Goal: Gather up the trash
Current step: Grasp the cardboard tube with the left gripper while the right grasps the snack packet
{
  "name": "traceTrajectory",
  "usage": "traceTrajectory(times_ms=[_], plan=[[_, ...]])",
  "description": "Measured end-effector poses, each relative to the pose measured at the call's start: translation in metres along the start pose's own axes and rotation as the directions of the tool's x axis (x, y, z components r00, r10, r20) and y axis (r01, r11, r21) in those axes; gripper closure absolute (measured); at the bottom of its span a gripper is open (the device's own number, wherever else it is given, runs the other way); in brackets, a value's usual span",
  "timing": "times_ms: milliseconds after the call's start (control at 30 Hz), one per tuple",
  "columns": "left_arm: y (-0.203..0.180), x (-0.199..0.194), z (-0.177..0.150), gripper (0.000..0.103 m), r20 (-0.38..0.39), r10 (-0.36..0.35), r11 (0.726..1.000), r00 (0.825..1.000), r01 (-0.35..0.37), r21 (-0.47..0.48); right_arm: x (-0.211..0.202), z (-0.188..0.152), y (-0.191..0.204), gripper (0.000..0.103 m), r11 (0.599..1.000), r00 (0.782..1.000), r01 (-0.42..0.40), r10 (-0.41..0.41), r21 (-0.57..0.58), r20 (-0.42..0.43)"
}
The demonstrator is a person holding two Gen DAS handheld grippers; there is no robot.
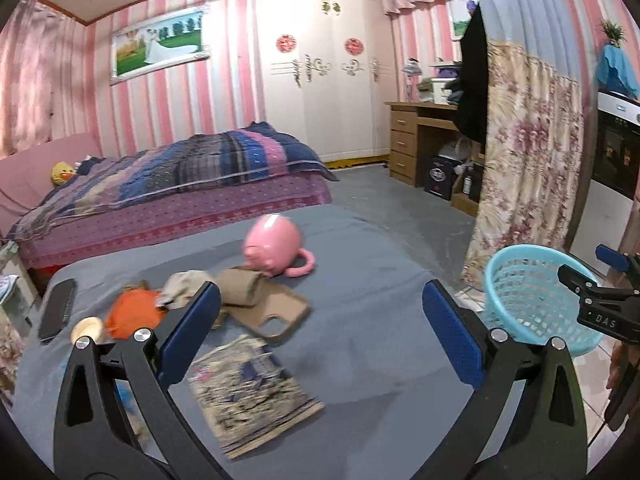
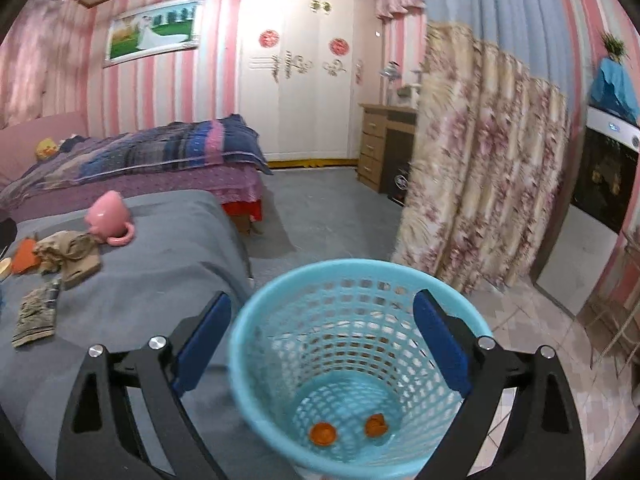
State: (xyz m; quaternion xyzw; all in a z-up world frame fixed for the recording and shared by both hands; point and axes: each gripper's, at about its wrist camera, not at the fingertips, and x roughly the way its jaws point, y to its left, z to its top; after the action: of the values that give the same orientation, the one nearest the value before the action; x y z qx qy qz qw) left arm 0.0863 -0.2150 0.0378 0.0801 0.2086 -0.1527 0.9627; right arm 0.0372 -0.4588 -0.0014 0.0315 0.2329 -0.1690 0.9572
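Observation:
A light blue mesh basket (image 2: pixel 360 267) stands on the floor beside the grey-covered table (image 2: pixel 168 264). Two orange scraps (image 2: pixel 323 433) lie at its bottom. My right gripper (image 2: pixel 322 305) hangs open over the basket's mouth with nothing between its fingers. My left gripper (image 1: pixel 320 300) is open too, above the table (image 1: pixel 360 340), holding nothing. On the table ahead of it lie an orange crumpled piece (image 1: pixel 132 316), crumpled beige and brown paper (image 1: pixel 236 288) and a printed booklet (image 1: pixel 252 392). From the left wrist, the basket (image 1: pixel 532 308) is at the right.
A pink mug (image 1: pixel 274 250) lies tipped on the table, with a tan phone case (image 1: pixel 280 316), a black phone (image 1: pixel 58 310) and a small round lid (image 1: pixel 86 328). A bed (image 1: pixel 180 184) stands behind, and a floral curtain (image 1: pixel 528 160) hangs at right over tiled floor.

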Motion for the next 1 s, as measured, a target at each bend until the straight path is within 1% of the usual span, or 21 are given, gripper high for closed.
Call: traceTrajectory(times_ms=[167,300,367,533,633,767,867,1000], plan=[[0.038,-0.019,-0.007,0.005,-0.001,0.057,0.998,0.998,-0.057,-0.034,-0.012,0.003,0.041,0.012,0.998,0.998,-0.055,0.056,-0.037,0.013],[0.078,-0.031,-0.018,0.005,-0.016,0.117,0.991,0.993,-0.118,-0.067,-0.018,0.006,0.076,0.012,0.993,0.993,-0.115,0.116,-0.04,0.02],[0.095,-0.035,-0.023,0.005,-0.024,0.136,0.987,0.99,-0.138,-0.085,-0.019,0.007,0.092,0.012,0.989,0.99,-0.141,0.141,-0.044,0.017],[0.142,-0.048,-0.036,0.005,-0.039,0.2,0.97,0.979,-0.204,-0.132,-0.02,0.003,0.137,0.012,0.977,0.979,-0.204,0.204,-0.054,-0.001],[0.169,-0.055,-0.046,0.005,-0.056,0.233,0.958,0.971,-0.239,-0.157,-0.021,0.002,0.156,0.012,0.97,0.97,-0.241,0.241,-0.042,-0.007],[0.197,-0.06,-0.063,0.005,-0.087,0.25,0.945,0.964,-0.262,-0.196,-0.021,0.003,0.183,0.012,0.963,0.963,-0.268,0.267,-0.041,-0.023],[0.213,-0.058,-0.079,0.005,-0.125,0.243,0.94,0.962,-0.265,-0.214,-0.016,0.006,0.202,0.012,0.961,0.962,-0.271,0.269,-0.051,-0.039],[0.226,-0.051,-0.098,0.005,-0.178,0.234,0.935,0.956,-0.271,-0.229,-0.009,0.006,0.21,0.012,0.961,0.962,-0.27,0.268,-0.052,-0.047]])
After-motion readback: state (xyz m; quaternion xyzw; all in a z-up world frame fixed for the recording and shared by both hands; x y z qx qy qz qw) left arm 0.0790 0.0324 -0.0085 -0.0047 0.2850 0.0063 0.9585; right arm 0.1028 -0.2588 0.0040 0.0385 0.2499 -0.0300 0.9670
